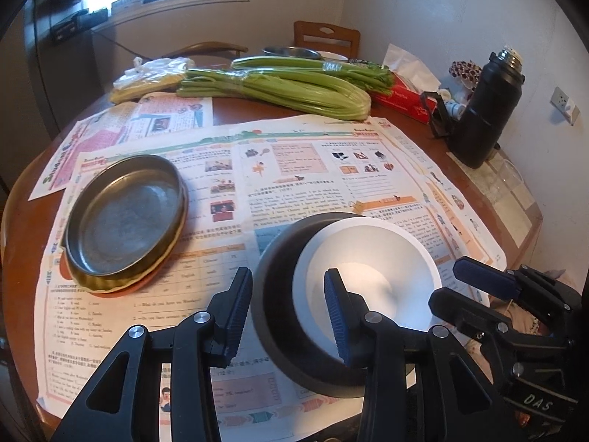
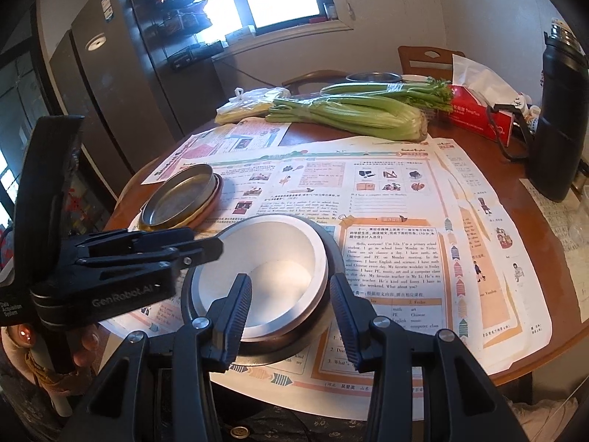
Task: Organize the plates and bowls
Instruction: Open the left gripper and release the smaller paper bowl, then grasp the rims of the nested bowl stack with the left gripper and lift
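A white bowl (image 1: 371,258) sits nested inside a black bowl (image 1: 276,294) on newspaper near the table's front edge; both also show in the right wrist view, the white bowl (image 2: 272,261) and the black bowl (image 2: 331,250). A stack of plates, metal plate (image 1: 121,217) on top of a yellow and an orange one, lies to the left; it also shows in the right wrist view (image 2: 180,195). My left gripper (image 1: 291,309) is open, its fingers straddling the bowls' left rim. My right gripper (image 2: 291,316) is open, straddling the bowls' near rim.
Newspaper sheets (image 1: 294,169) cover the round wooden table (image 2: 533,364). Celery bunches (image 1: 279,88), a plastic bag (image 1: 151,73), a red tissue box (image 1: 408,99) and a black thermos (image 1: 486,110) stand at the back. A chair (image 1: 325,37) is behind.
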{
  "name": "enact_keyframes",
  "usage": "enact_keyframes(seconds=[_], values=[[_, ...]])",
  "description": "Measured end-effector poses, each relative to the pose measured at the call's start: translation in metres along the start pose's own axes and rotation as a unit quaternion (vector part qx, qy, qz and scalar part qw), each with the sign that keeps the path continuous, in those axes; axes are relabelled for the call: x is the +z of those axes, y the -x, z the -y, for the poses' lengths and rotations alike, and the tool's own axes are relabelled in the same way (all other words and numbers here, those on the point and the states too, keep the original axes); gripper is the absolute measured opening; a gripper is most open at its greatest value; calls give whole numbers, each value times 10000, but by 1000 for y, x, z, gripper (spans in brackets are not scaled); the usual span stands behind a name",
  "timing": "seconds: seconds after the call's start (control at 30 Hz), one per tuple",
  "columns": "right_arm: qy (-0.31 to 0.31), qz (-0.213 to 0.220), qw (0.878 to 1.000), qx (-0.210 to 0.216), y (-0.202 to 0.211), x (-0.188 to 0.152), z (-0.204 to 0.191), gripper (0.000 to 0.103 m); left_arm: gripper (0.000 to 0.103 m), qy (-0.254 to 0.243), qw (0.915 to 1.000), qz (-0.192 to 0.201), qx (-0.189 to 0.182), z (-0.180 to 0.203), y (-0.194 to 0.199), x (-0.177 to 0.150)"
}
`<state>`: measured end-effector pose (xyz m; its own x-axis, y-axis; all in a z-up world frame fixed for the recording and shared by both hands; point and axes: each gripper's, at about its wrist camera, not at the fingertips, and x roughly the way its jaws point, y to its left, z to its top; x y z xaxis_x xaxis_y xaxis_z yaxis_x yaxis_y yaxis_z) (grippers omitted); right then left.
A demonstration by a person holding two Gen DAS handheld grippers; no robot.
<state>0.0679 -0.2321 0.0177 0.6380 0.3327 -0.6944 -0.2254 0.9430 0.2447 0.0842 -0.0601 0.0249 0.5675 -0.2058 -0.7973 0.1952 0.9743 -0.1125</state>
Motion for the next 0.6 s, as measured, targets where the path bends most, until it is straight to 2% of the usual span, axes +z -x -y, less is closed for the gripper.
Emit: enact_keyframes(seconds=[0.07, 0.33, 0.6], values=[[-65, -36, 10000, -20, -2, 0, 2, 45, 48, 10, 10000, 9, -5, -2, 1, -1], [-501, -285, 9983, 96, -11, -2, 15, 45, 49, 198, 9998, -14, -75, -15, 0, -11], [-746, -537, 9955, 244, -23, -6, 18, 47, 50, 472, 9976, -153, -489, -18, -8, -20]])
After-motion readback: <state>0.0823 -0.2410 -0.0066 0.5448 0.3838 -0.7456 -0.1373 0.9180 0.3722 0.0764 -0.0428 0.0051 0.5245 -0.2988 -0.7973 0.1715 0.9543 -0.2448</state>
